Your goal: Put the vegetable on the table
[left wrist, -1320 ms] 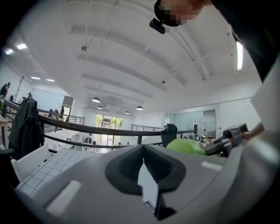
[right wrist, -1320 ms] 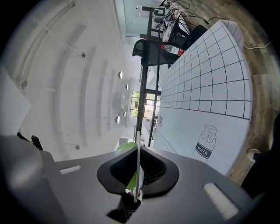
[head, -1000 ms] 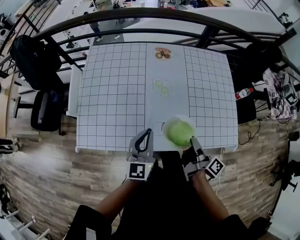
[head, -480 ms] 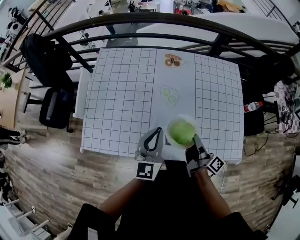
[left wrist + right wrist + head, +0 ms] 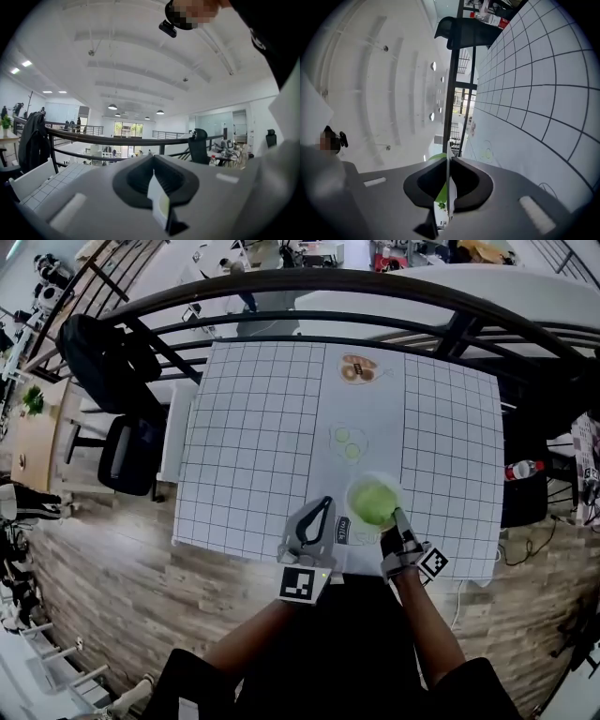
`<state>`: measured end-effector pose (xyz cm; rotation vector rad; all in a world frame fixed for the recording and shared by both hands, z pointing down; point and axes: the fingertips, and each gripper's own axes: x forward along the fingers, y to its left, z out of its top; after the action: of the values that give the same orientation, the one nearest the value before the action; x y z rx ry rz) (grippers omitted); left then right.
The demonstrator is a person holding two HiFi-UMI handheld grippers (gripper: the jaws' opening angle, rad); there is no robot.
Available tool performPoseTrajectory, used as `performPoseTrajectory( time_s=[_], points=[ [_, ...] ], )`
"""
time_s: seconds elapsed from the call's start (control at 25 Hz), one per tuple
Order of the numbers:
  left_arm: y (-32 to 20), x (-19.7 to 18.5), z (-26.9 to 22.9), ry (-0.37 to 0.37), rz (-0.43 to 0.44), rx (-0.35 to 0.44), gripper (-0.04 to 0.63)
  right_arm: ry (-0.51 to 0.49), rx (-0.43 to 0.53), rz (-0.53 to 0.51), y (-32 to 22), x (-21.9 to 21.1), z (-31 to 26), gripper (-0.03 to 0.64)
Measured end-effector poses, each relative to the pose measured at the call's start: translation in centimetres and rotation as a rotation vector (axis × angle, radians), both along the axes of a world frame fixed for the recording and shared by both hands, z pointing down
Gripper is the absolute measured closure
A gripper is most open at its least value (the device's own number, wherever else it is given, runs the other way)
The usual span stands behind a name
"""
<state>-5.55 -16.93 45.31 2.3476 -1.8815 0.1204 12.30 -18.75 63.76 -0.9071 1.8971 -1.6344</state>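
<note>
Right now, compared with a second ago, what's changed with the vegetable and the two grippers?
The right gripper has carried the green vegetable a little farther in over the table, keeping its grip on the vegetable's pale edge. Nothing was let go. The left gripper stayed shut near the table's near edge.

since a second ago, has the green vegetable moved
Yes. The green vegetable, on the white plate that the right gripper holds, has gone farther in from the near edge of the table, toward the printed green circles.
</note>
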Motion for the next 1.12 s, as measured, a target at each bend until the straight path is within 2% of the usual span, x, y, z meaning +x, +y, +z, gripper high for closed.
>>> performPoseTrajectory(
  time_s=[0.28,0.48,0.6,0.72,0.84,0.96,1.12],
  points=[
    [-1.2,0.8,1.2,-0.017,-0.018,-0.033,0.586,0.057,-0.003,-0.044,-3.0,0.4,4.3,0.594],
    [-1.8,1.6,1.5,-0.014,-0.023,-0.059,0.586,0.058,-0.016,-0.062,-3.7,0.4,6.7,0.594],
    [-1.9,1.7,1.4,-0.016,-0.032,-0.066,0.586,0.062,0.0,-0.083,-3.8,0.0,7.3,0.594],
    [-2.1,1.2,2.1,-0.01,-0.034,-0.062,0.586,0.109,0.034,-0.114,-4.6,-0.8,8.5,0.595],
    [-2.2,1.4,2.3,-0.013,-0.035,-0.065,0.586,0.177,-0.074,-0.111,-4.2,-0.1,11.0,0.594],
    [-1.9,1.6,2.4,-0.018,-0.033,-0.069,0.586,0.138,-0.062,-0.114,-4.4,-0.6,11.5,0.592],
    [-1.5,1.5,2.7,-0.018,-0.048,-0.078,0.586,0.053,-0.177,-0.062,-3.7,-0.7,13.0,0.592]
  ],
)
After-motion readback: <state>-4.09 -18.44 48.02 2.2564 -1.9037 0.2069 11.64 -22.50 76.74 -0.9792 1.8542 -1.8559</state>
